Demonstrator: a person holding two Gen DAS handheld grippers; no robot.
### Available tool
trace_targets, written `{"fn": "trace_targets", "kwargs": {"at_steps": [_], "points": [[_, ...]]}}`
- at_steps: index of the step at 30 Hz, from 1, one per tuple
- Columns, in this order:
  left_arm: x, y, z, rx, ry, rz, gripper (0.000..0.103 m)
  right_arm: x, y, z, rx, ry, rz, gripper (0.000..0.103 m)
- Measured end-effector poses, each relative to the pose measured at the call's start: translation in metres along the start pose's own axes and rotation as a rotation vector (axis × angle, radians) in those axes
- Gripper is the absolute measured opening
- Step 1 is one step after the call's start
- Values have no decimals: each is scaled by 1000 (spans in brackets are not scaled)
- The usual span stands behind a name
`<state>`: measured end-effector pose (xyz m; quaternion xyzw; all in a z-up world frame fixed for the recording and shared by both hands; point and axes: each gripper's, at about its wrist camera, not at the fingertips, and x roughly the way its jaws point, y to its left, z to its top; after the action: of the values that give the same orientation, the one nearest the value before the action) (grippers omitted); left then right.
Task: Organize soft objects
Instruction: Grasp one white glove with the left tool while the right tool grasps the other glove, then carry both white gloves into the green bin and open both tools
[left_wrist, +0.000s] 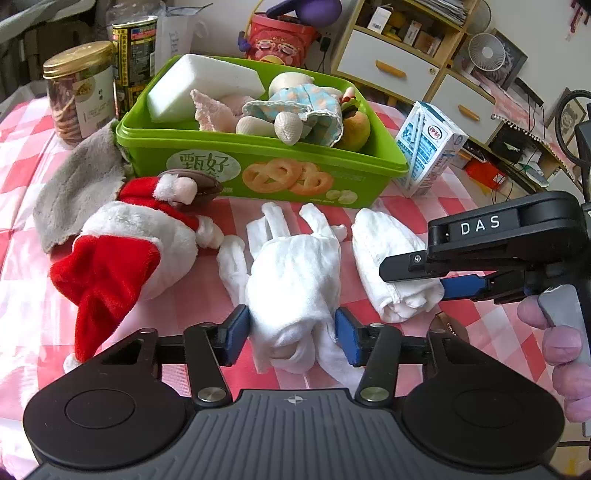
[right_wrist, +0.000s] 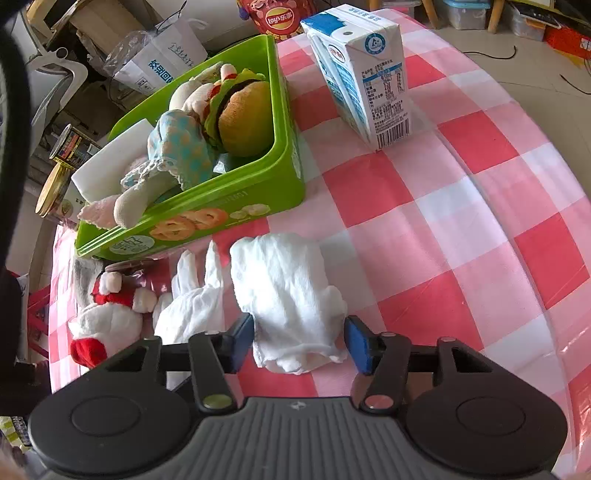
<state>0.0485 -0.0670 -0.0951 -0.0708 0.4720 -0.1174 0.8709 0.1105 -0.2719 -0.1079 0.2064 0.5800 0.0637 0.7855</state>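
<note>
Soft objects are partly sorted: the green box on the checked tablecloth already holds a white sponge block, a pink knit piece, a cloth doll in a blue dress and a plush burger. Judging from how things lie, roughly half remains outside.

Going left to right across the left wrist view, a grey cloth lies against the box's near corner, and a Santa plush sprawls just in front of it. Next comes the left glove, a white cotton glove with its fingers pointing toward the box, and beside it the right glove, bunched up on the cloth. A milk carton stands upright past the box's right end; it is stiff, so it probably stays out.

The left gripper tilts steeply down over the left glove, its blue pads set against both sides of the cuff, so it looks clenched on the fabric with the glove not yet lifted off the table. The right gripper also points steeply down. Its left pad touches the right glove's cuff, while a small gap shows at the right pad, so the jaws bracket the cuff without clearly pinching it. A hand wraps that gripper's handle.
</note>
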Motion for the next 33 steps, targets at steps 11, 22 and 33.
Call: {"fn": "trace_targets", "kwargs": {"at_steps": [11, 22, 33], "points": [[-1, 4, 4, -21, 6, -20, 25, 9, -3, -1, 6, 29, 46, 16], [-15, 1, 10, -8, 1, -34, 17, -1, 4, -1, -36, 6, 64, 0], [-38, 10, 21, -26, -51, -53, 16, -23, 2, 1, 1, -43, 114, 0]]}}
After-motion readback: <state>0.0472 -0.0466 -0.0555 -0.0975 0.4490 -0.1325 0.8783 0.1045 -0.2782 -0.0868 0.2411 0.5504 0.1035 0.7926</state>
